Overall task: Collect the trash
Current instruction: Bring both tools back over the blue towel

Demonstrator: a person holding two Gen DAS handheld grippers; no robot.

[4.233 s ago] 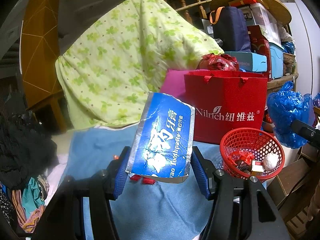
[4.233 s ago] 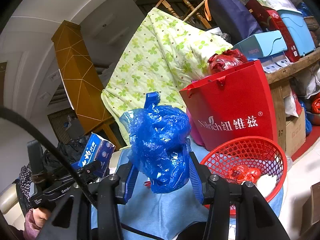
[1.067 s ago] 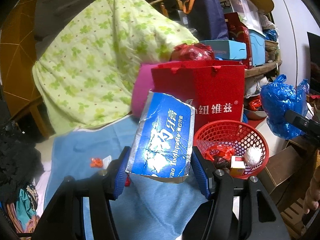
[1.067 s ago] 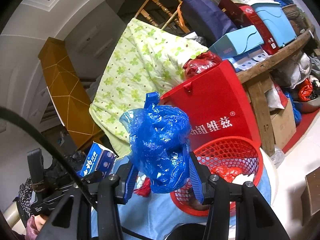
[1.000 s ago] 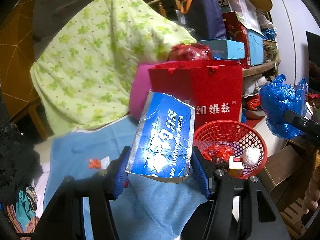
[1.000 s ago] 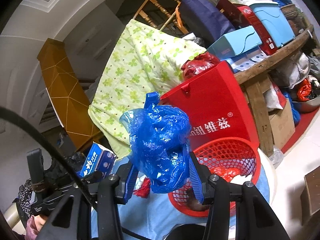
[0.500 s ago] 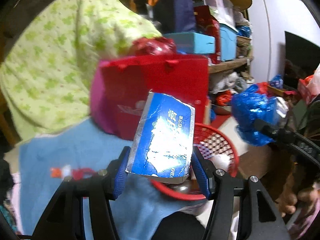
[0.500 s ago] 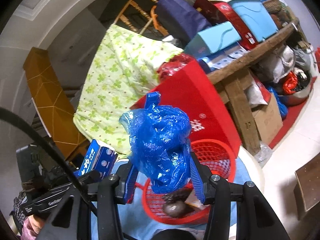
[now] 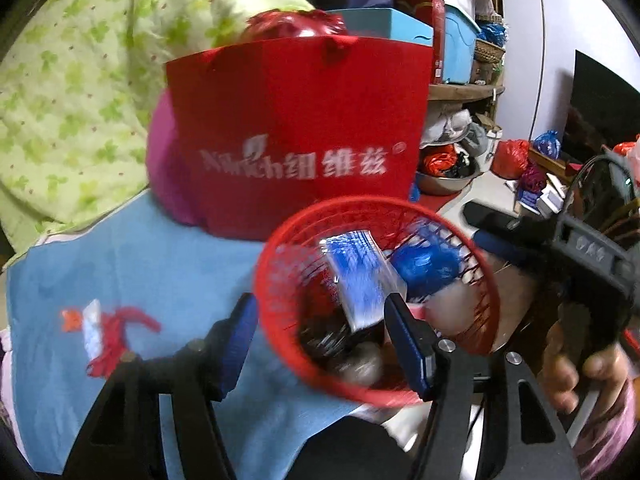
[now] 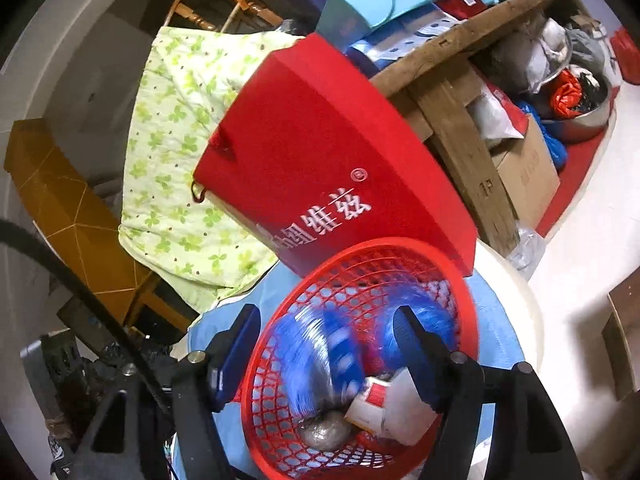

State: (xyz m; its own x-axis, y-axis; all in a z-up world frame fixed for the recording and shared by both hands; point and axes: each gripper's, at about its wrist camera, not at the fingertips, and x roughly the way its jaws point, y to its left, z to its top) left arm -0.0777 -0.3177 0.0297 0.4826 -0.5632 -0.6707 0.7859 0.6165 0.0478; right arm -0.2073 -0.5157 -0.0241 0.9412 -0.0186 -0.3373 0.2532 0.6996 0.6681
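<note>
A red mesh basket (image 9: 276,256) (image 10: 404,252) stands on a blue cloth. The blue toothpaste box (image 9: 358,276) (image 10: 316,356) and the blue plastic bag (image 9: 424,266) (image 10: 434,326) are inside it, both motion-blurred. My left gripper (image 9: 320,328) is open and empty just above the basket's near rim. My right gripper (image 10: 324,344) is open and empty over the basket; its body shows in the left wrist view (image 9: 560,240). A foil ball (image 10: 326,434) and a small carton (image 10: 376,396) also lie in the basket.
A red paper bag (image 9: 296,136) (image 10: 332,168) stands right behind the basket. Red and white scraps (image 9: 104,332) lie on the blue cloth (image 9: 140,264) at the left. A green quilt (image 9: 68,92) hangs behind. Cluttered shelves and boxes (image 10: 520,168) fill the right.
Both grippers moved over the basket and opened. The toothpaste box and the blue bag left the jaws and dropped into the basket.
</note>
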